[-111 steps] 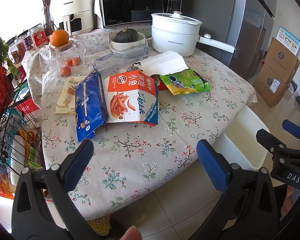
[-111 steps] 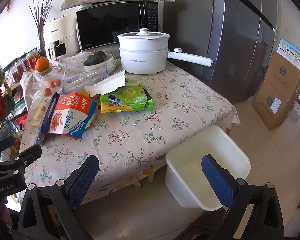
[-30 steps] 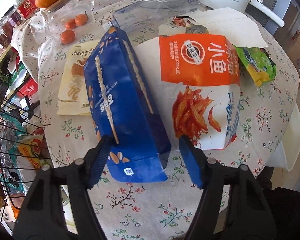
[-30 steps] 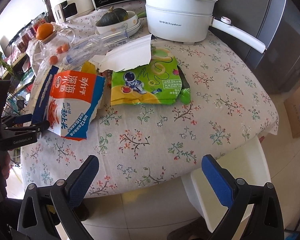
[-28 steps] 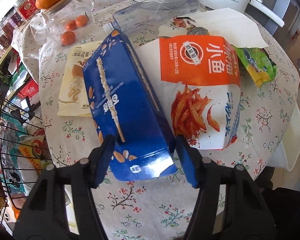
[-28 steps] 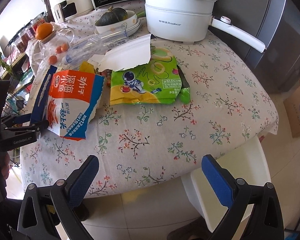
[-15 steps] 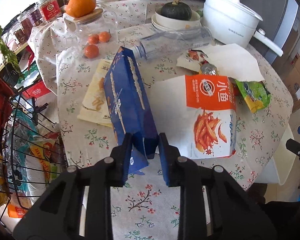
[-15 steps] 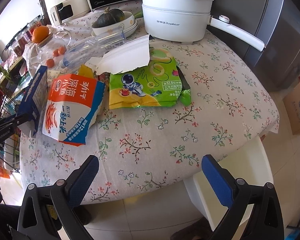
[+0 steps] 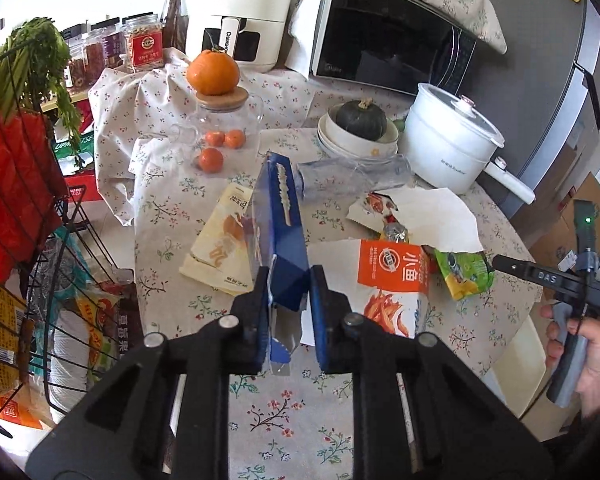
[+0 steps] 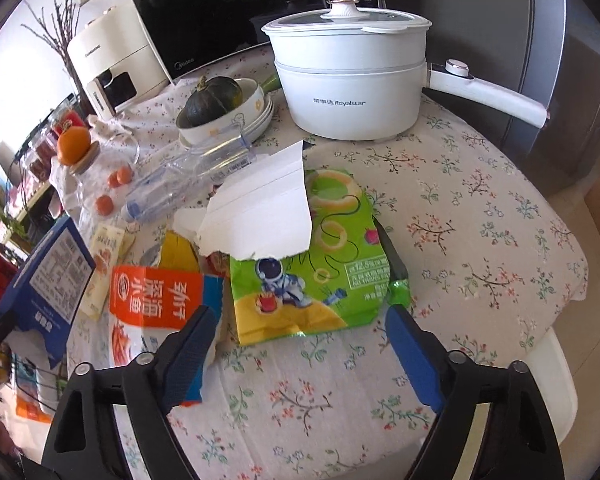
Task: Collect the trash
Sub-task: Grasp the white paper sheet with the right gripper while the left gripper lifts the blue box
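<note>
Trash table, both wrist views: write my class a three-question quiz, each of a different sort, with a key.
1. True or false: the left gripper is shut on the blue box.
2. Which item lies just ahead of the open right gripper? A) orange B) green bag C) pumpkin
3. Fill in: a torn white paper partly covers the green ____.

Key:
1. True; the box is pinched at its near end and tilted up off the table.
2. B; the green bag sits between and beyond the fingers. The orange and the pumpkin are farther back.
3. bag
</note>
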Tool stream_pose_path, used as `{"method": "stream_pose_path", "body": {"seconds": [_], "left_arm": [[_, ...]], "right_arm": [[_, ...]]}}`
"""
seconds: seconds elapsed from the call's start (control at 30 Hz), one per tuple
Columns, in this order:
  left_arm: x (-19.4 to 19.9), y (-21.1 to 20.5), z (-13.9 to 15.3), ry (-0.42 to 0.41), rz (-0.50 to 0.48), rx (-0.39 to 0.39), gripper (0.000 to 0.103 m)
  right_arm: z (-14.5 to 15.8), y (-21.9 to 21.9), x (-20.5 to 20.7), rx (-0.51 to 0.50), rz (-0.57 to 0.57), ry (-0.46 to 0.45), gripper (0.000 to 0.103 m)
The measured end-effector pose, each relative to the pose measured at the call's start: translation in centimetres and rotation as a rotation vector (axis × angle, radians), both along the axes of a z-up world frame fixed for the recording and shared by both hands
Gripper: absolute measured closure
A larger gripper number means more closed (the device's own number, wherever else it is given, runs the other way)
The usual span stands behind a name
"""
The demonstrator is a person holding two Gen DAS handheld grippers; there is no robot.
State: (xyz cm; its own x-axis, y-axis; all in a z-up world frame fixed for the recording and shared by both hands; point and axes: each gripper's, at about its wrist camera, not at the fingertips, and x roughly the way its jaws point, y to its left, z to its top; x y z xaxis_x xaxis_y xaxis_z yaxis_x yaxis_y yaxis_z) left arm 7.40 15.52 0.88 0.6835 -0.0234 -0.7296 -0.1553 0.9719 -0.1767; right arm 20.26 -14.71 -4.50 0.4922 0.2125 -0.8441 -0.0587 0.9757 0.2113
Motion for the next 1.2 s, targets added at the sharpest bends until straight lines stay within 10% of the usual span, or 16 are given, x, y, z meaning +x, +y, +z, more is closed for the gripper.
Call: {"method": "stream_pose_path", "body": {"seconds": [0.4, 0.67, 1.2], "left_arm": [[0.3, -0.5, 0.0, -0.005, -0.024, -0.031, 0.083], [0.5, -1.3, 0.3, -0.038, -0.025, -0.055, 0.083], [-0.3, -3.9, 2.0, -0.125, -0.106, -0.087, 0.083]], "right_arm": [[-3.7, 0.2, 4.9, 0.140, -0.055, -0.031, 0.049], [-3.0, 0.9, 4.7, 0.193, 0.027, -0.076, 0.094], [7.1, -1.0, -1.8, 0.182, 0.079, -0.303, 0.100]]}}
